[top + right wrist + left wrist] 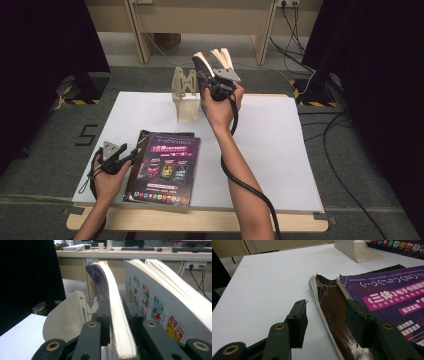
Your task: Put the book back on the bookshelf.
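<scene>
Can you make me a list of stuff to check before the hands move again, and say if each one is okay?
1. Right gripper clamps the upright magazine: ok, both pads press it.
2. That magazine stands straight: not ok, its top bends over.
3. Bookend stands upright on the table: ok.
4. Left gripper open: ok, nothing between the pads.
5. Stacked magazines lie flat: ok.
6. Leaning magazines beside the held one stay up: cannot tell.
</scene>
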{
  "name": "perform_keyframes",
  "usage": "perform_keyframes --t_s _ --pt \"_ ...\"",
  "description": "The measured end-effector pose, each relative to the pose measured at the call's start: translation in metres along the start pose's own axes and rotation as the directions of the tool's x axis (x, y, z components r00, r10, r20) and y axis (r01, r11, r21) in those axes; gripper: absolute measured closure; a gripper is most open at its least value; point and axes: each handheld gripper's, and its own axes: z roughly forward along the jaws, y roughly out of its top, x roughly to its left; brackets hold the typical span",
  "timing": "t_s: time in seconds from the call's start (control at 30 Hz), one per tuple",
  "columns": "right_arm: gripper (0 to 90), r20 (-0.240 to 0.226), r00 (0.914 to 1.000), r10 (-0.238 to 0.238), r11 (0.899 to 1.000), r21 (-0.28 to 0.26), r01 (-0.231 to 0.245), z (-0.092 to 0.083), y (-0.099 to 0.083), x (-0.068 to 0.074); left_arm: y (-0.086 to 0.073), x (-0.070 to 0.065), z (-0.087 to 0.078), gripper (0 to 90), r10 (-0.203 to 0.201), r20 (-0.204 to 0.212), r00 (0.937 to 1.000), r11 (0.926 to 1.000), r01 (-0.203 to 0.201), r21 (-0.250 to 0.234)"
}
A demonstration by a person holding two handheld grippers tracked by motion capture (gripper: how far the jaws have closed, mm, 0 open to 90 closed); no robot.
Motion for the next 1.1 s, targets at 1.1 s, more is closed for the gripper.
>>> perform_keyframes --t_s 1.1 --pt "83.4 0.061 0.9979 0.019 0.995 -0.095 -0.013 0.013 0.003 0.001 0.0 0.0 0.001 51.0 0.0 0.003 1.0 1.0 0.0 0.0"
